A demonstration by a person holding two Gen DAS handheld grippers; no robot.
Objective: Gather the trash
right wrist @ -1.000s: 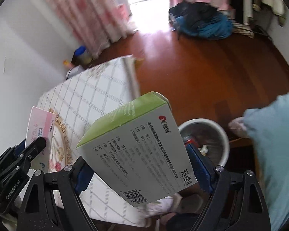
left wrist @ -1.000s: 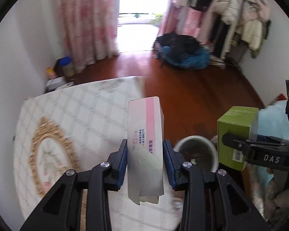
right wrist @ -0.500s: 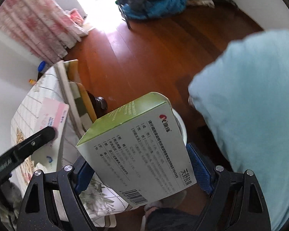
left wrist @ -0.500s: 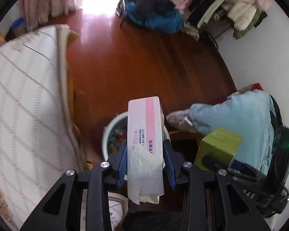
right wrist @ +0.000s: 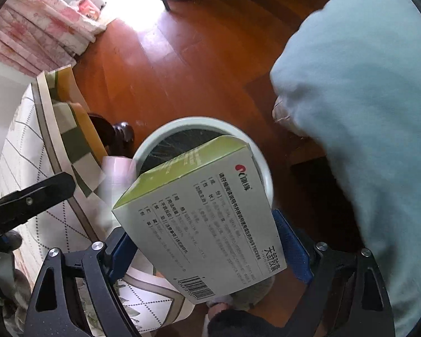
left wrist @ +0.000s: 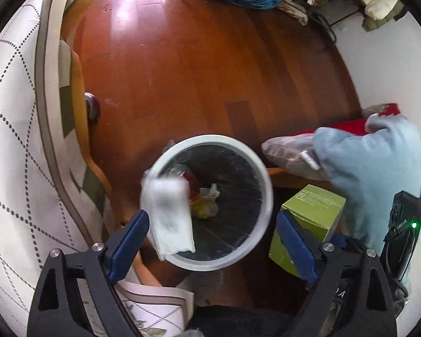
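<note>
My left gripper (left wrist: 210,241) is open above a round white trash bin (left wrist: 262,168) lined with a black bag. The pink and white box (left wrist: 168,216) is blurred, loose between the jaws, over the bin's left rim. It also shows in the right wrist view (right wrist: 115,185). My right gripper (right wrist: 207,241) is shut on a green and white box (right wrist: 205,219), held over the bin (right wrist: 263,174). That green box shows in the left wrist view (left wrist: 311,210), right of the bin.
The table with its checked cloth (left wrist: 16,146) lies left of the bin, its dark leg (left wrist: 92,109) on the wooden floor (left wrist: 199,64). A light blue sleeve (left wrist: 373,174) is at right. Trash lies in the bin bottom (left wrist: 205,199).
My left gripper has opened and let go of the pink and white box, which now drops toward the bin. Both grippers have moved closer over the bin.
</note>
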